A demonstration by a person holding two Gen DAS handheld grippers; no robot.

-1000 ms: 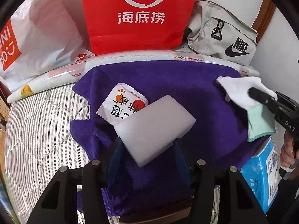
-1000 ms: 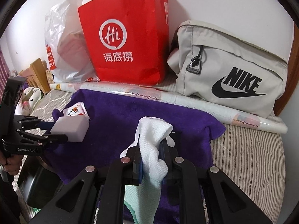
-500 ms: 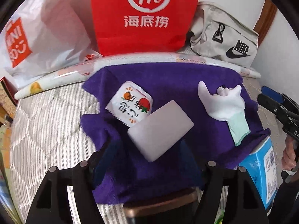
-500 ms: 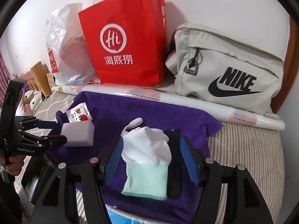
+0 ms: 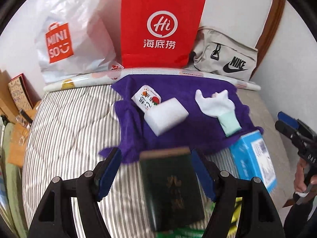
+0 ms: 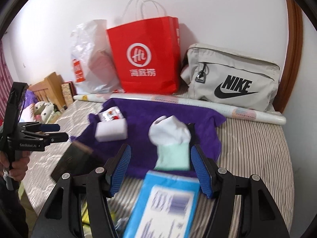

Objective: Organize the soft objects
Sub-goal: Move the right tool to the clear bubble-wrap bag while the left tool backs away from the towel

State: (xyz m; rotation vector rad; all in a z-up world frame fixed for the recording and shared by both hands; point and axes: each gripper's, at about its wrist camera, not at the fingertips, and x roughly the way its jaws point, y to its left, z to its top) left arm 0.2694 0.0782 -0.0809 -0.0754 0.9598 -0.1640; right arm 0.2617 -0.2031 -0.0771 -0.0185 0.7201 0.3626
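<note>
Striped bed (image 5: 65,138) is what everything's laid on. Along its back edge, by the wall: white Miniso bag (image 5: 65,45), red Hi bag (image 5: 160,29), grey Nike bag (image 6: 231,79), w/ a rolled sheet (image 5: 158,73) laid in front of them. Purple towel (image 5: 198,123) is spread over the middle-back part of the bed. On the towel: white sponge block (image 5: 166,117) twd its left side, snack packet (image 5: 146,99) touching it just behind, white glove w/ mint cuff (image 5: 218,105) twd the right edge, apart from the sponge. Blue box (image 5: 253,158) sits at the towel's front-right corner, dark green book (image 5: 172,188) at its front edge. Left gripper (image 5: 156,176) is spread wide, nothing gripped, book seen btwn the fingers. Right gripper (image 6: 160,170) is also released, empty, glove cuff and blue box seen btwn its pads
</note>
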